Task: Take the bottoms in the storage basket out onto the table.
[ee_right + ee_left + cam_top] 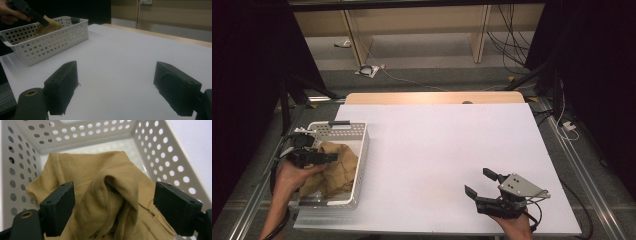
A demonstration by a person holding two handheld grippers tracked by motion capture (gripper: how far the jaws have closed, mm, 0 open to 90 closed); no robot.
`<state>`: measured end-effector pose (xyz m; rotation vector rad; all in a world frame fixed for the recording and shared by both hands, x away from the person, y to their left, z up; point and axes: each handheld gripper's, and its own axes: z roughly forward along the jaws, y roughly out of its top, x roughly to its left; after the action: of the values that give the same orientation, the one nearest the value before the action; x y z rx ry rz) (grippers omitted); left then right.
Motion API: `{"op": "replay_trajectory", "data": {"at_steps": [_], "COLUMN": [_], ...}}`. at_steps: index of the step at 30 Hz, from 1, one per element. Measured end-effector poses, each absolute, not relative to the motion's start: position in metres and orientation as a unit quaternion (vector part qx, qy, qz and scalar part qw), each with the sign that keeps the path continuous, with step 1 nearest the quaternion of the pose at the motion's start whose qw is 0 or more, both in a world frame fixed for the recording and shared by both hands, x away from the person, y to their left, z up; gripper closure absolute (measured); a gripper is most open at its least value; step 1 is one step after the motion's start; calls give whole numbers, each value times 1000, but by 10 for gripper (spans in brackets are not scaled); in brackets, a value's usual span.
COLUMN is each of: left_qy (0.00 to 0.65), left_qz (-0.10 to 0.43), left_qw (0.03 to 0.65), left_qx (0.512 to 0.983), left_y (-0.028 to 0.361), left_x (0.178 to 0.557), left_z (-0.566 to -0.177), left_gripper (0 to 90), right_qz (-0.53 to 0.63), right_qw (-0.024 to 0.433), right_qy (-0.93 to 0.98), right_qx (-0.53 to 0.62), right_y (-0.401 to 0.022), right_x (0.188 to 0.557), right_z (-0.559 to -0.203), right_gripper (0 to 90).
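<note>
Grippers at two sides of the table, cloth in the basket.

Right gripper rests at the near right on the white table, jaws spread wide and grasping nothing. At the near left, the left gripper hangs over the white perforated basket, jaws apart on both sides of a raised fold of the tan cloth, not clenched on it. Cloth lies crumpled inside the basket.

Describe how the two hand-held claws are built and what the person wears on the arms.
Both are black, with two blocky flat-faced jaws. The right claw carries a grey three-cornered plate with small holes; a black cable trails from the left claw. A brass-coloured ring sits near each left jaw base. The forearms are bare, no sleeves.
</note>
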<state>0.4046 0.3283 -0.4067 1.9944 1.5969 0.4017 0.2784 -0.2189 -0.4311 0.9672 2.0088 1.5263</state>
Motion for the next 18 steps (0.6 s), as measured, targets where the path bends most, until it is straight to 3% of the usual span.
{"op": "replay_trajectory", "data": {"at_steps": [18], "left_qy": [604], "left_qz": [111], "left_qw": [227], "left_qx": [756], "left_y": [329], "left_x": [412], "left_z": [-436], "left_gripper": [196], "right_qz": [547], "right_qw": [216], "right_qy": [730], "right_qx": [348], "right_y": [-219], "right_x": [278], "right_z": [-432], "right_gripper": [209]}}
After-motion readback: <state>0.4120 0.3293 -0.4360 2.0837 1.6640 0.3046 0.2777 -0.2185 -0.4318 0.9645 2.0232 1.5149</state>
